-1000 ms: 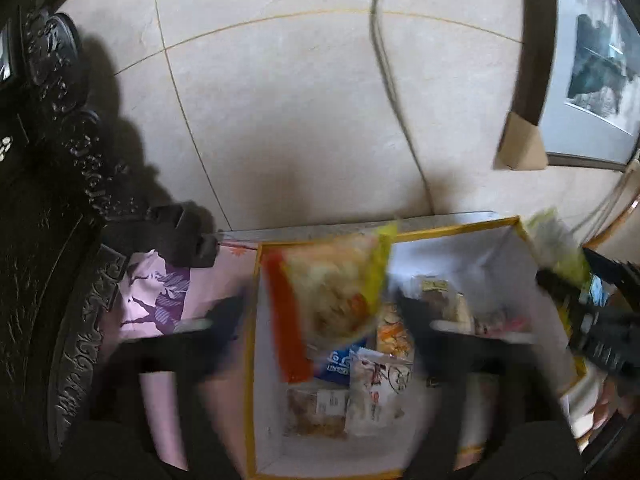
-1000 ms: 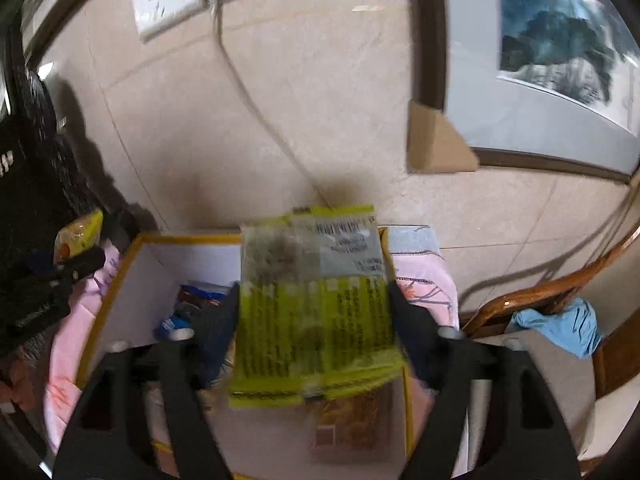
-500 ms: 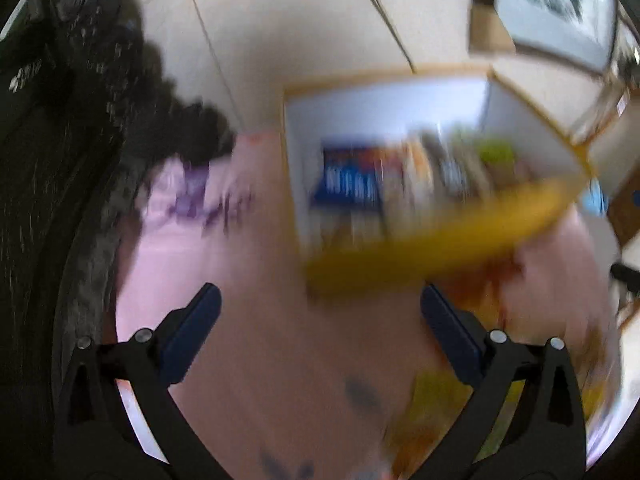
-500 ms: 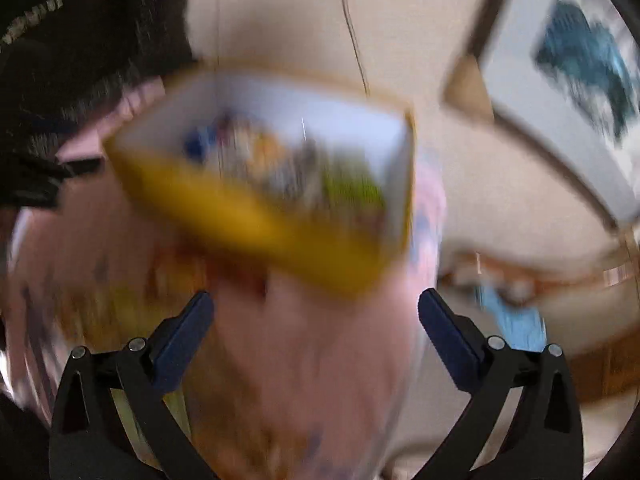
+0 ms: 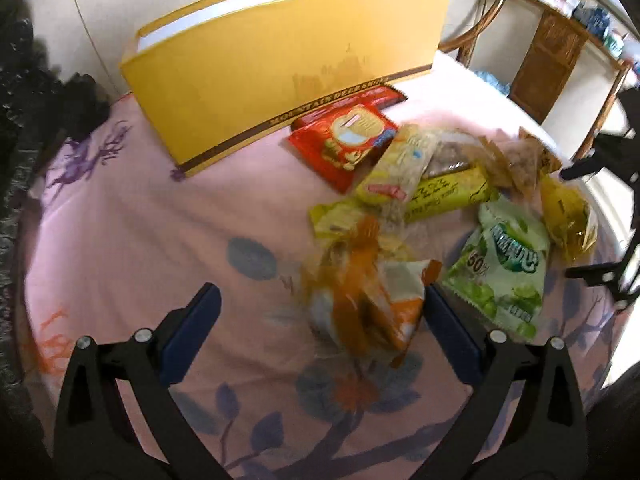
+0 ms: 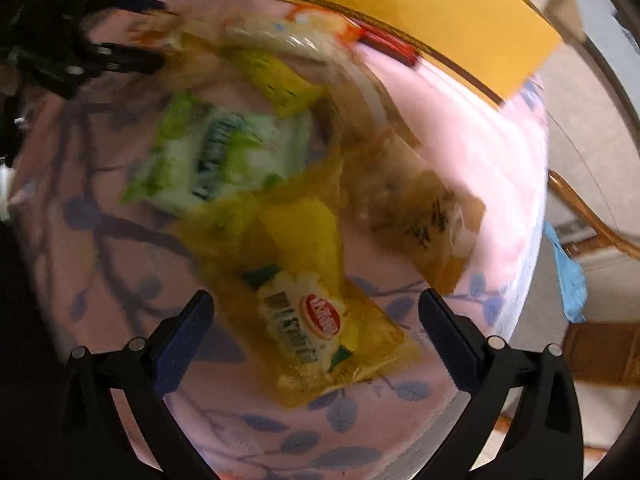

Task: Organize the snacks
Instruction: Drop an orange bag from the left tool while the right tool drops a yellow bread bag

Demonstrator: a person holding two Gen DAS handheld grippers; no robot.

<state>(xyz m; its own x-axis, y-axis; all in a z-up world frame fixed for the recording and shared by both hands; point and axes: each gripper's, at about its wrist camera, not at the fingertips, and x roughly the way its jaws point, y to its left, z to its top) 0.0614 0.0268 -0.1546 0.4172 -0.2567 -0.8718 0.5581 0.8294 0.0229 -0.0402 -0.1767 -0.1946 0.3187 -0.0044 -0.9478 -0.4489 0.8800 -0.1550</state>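
Observation:
A pile of snack packets lies on the pink flowered tablecloth (image 5: 132, 240) in front of the tall yellow box (image 5: 280, 60). My left gripper (image 5: 320, 308) is open and points down over a blurred orange and white packet (image 5: 360, 304), which lies between its fingers close to the right one. My right gripper (image 6: 316, 308) is open with its jaws closing. A yellow packet with a red logo (image 6: 312, 316) lies between them, untouched by the pads. A green packet (image 5: 500, 268) lies between the two grippers. The right gripper (image 5: 576, 224) shows at the left wrist view's right edge.
A red packet (image 5: 344, 140) lies against the yellow box (image 6: 420, 12). A brownish clear packet (image 6: 420, 208) and the green packet (image 6: 216, 152) lie beyond my right gripper. The table's rim (image 6: 536, 216) curves close on the right, with a wooden chair (image 6: 592, 224) and a blue cloth (image 6: 568, 276) past it.
A second ago each gripper held a packet over the box. Both let go, swung away from the box and came down over the pile on the cloth.

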